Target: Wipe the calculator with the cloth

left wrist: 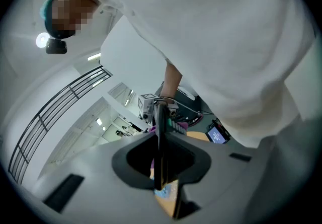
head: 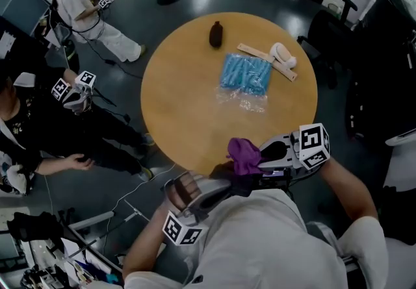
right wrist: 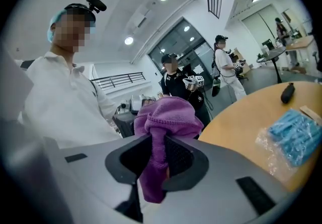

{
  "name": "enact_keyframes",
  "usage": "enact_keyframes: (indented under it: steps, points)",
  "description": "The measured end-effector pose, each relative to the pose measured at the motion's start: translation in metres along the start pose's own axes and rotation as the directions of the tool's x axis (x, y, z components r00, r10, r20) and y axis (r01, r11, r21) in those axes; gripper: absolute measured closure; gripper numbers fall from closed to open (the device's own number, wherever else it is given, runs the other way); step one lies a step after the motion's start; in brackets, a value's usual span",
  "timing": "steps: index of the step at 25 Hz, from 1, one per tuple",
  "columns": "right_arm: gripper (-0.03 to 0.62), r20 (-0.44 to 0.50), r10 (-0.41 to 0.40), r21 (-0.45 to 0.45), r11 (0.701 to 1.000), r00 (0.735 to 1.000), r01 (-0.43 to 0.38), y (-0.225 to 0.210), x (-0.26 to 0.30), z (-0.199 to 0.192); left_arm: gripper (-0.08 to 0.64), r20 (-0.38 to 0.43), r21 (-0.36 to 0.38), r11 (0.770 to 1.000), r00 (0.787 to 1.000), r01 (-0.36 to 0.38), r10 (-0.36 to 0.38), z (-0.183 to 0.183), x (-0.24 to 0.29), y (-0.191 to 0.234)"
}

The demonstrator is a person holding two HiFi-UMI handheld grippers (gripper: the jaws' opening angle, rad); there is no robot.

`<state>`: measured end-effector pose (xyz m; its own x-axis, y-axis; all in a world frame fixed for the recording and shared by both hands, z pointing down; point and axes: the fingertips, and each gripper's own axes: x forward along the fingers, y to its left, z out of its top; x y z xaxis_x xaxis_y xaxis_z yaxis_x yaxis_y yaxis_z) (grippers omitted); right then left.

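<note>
calculator: thin dark slab, edge-on in the left gripper, greenish keys on one face; held in the air at the near edge of the round table, close to the person's chest
left gripper: jaws clamped on the calculator's two faces
cloth: purple, bunched, tail hanging below the jaws; just beside the calculator's far end, contact unclear
right gripper: clenched on the cloth
table: wood top
blue packet: in a clear bag, mid-table
dark object: near the far edge
</note>
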<state>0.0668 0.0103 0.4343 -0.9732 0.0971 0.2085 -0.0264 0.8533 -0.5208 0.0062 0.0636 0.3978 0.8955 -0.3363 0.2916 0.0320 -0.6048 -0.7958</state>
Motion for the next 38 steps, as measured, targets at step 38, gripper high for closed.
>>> enact_keyframes:
  steps: [38]
  points:
    - [0.512,0.138,-0.453,0.380,0.845,0.881,0.376,-0.099,-0.052,-0.110,0.511,-0.447,-0.647,-0.658,0.891,-0.385,-0.082,-0.314,0.106,-0.204]
